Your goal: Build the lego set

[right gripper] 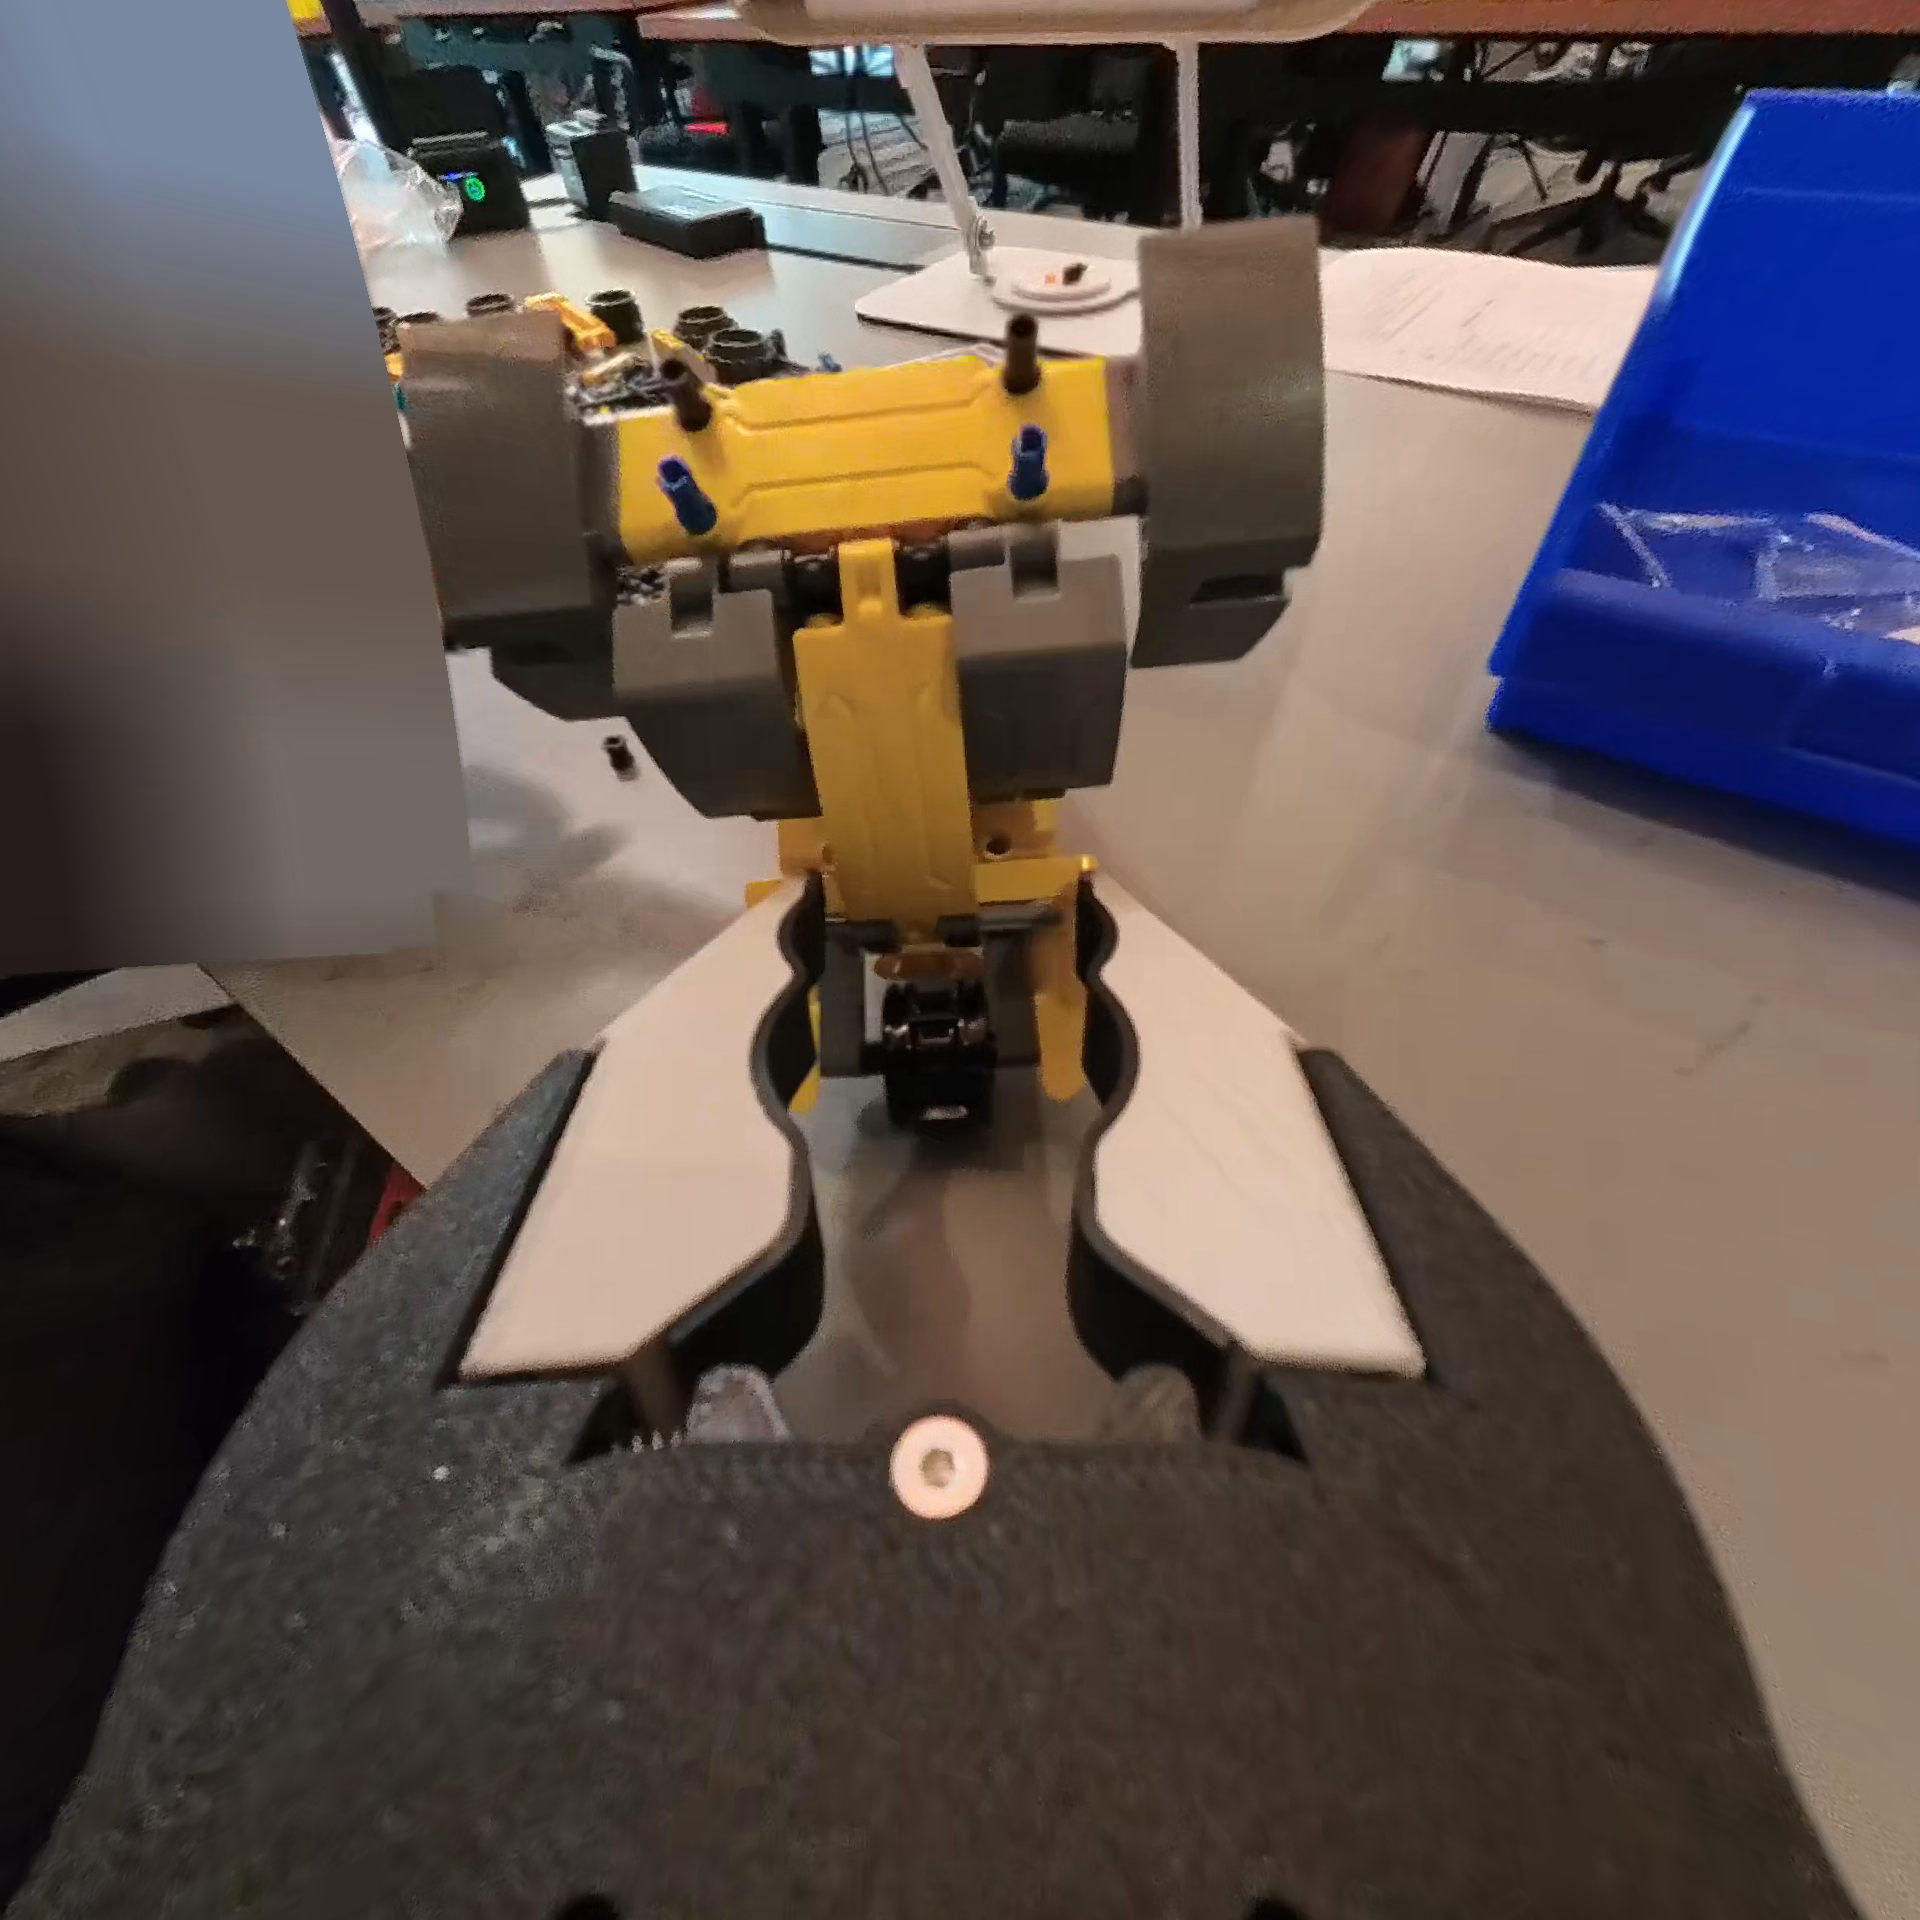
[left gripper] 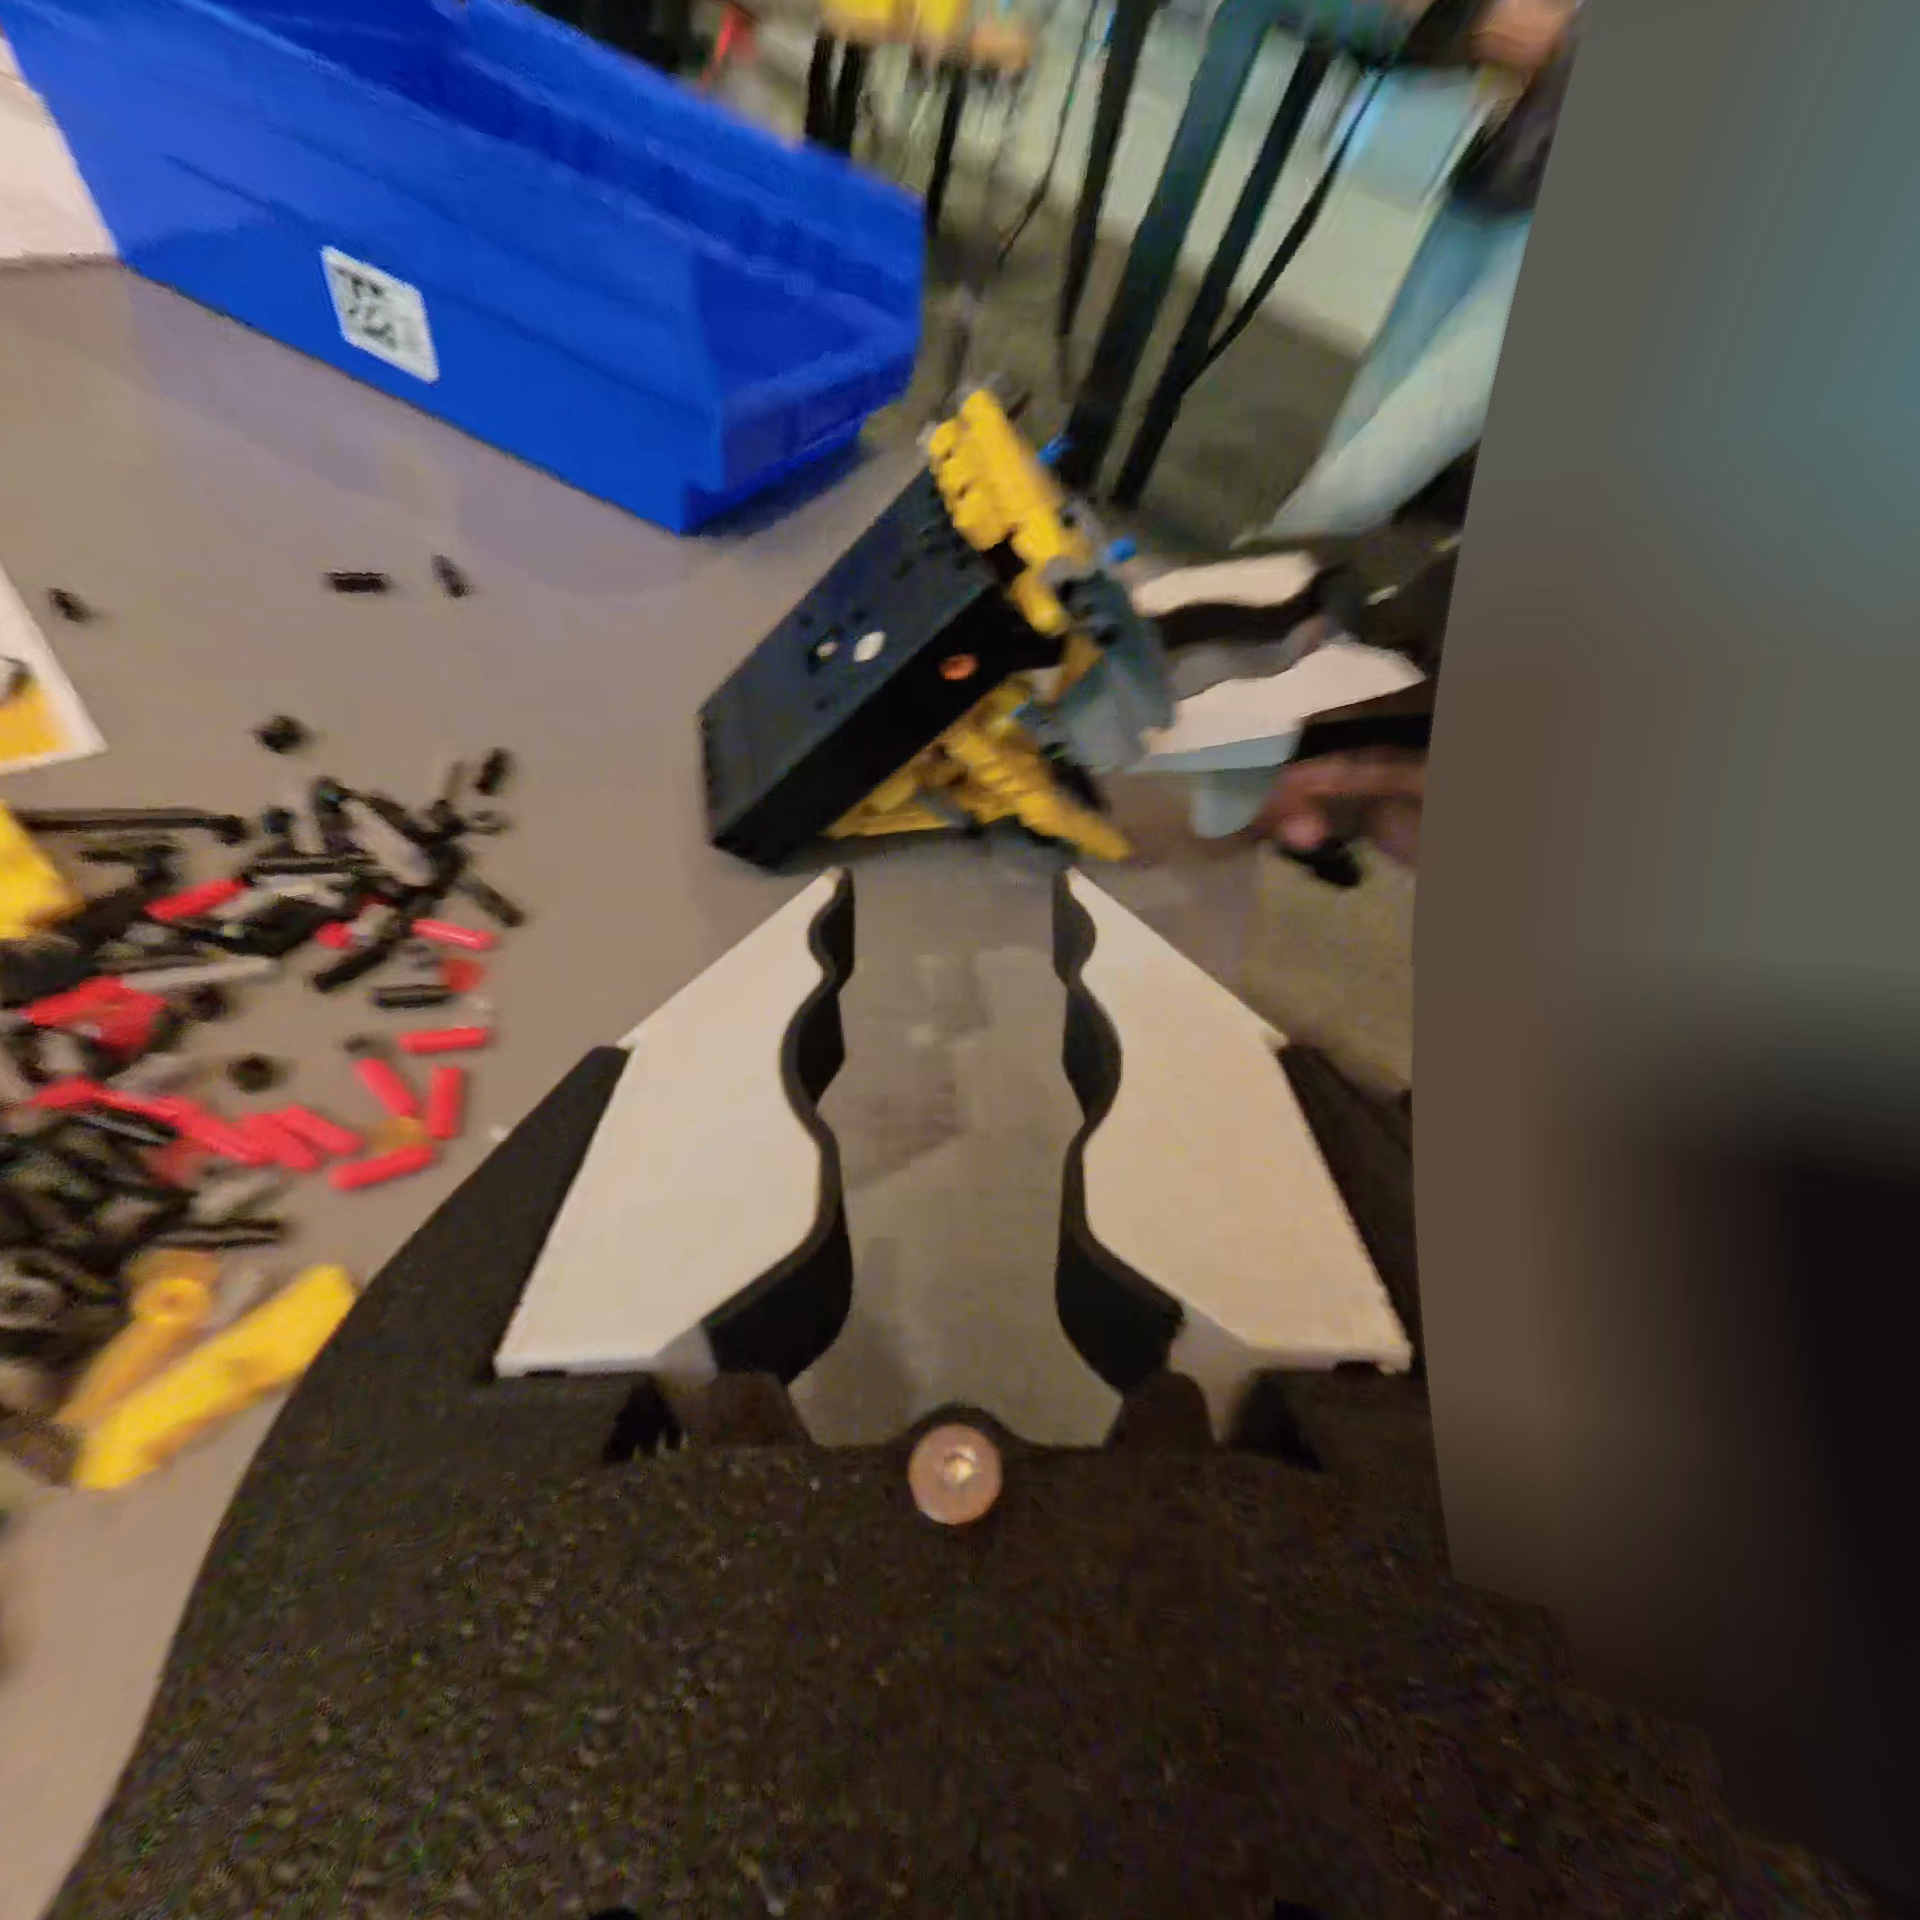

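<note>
A yellow, grey and black brick-built model (right gripper: 883,623) stands out in front of my right gripper (right gripper: 940,904), which is shut on its lower yellow part and holds it above the grey table (right gripper: 1455,935). Blue and black pins stick out of its yellow top. The same model (left gripper: 914,644) shows in the left wrist view, tilted, black flat side toward me, with the right gripper's fingers (left gripper: 1247,665) on it from the right. My left gripper (left gripper: 951,883) is open and empty, its tips just below the model, apart from it.
A blue plastic bin (left gripper: 499,239) stands at the back left; it shows at the right in the right wrist view (right gripper: 1766,520). A heap of loose red, black and yellow pieces (left gripper: 229,1039) lies left. A white lamp base (right gripper: 997,296), papers and black wheels (right gripper: 717,332) lie beyond.
</note>
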A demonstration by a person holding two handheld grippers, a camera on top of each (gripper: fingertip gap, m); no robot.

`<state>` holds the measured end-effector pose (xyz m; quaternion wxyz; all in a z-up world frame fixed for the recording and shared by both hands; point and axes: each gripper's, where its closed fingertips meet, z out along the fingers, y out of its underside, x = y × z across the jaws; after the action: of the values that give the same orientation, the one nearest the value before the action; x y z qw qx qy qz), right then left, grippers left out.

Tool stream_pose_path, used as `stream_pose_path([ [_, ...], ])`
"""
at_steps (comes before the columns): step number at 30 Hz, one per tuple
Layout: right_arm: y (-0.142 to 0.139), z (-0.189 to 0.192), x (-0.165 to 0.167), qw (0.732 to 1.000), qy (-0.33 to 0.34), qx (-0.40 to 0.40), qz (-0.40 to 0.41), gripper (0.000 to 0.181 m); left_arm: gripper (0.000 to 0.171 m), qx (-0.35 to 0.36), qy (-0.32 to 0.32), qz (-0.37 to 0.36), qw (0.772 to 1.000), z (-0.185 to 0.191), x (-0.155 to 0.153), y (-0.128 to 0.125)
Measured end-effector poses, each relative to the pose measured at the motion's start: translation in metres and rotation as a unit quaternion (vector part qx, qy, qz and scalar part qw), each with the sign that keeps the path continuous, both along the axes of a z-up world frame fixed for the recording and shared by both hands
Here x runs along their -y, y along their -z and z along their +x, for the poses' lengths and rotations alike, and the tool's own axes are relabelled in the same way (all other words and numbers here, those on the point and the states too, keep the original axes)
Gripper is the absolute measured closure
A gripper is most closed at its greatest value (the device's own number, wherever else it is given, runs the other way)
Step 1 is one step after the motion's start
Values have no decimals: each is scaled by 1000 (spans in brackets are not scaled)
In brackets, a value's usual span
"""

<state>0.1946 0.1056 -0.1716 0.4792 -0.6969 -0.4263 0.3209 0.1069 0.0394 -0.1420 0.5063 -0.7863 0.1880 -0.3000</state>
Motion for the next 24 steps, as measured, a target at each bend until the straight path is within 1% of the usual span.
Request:
stream_pose_path([
  [2,2,-1,2,1000,12,1,-4,130,133,-96,-21,2,995,-3,-23,13],
  [4,2,1,2,1000,24,10,13,128,133,-165,-34,33,985,-2,-43,19],
  [6,3,4,1,999,32,15,30,129,130,-206,-16,62,976,6,-53,24],
  [8,3,5,0,999,30,15,26,129,116,-237,4,73,969,15,-59,33],
  [10,4,5,-1,999,28,13,18,129,115,-268,-1,91,959,16,-68,35],
  [12,3,5,-2,1000,26,9,13,132,114,-285,-3,124,951,19,-75,30],
  [15,2,4,-4,1000,23,5,12,137,114,-280,33,160,946,32,-78,25],
  [18,3,6,-6,999,31,6,14,138,114,-273,65,164,946,41,-80,26],
  [21,3,8,-4,999,33,5,12,137,118,-270,104,146,946,50,-77,32],
  [24,4,11,-3,999,36,8,3,138,124,-278,97,159,942,52,-80,33],
])
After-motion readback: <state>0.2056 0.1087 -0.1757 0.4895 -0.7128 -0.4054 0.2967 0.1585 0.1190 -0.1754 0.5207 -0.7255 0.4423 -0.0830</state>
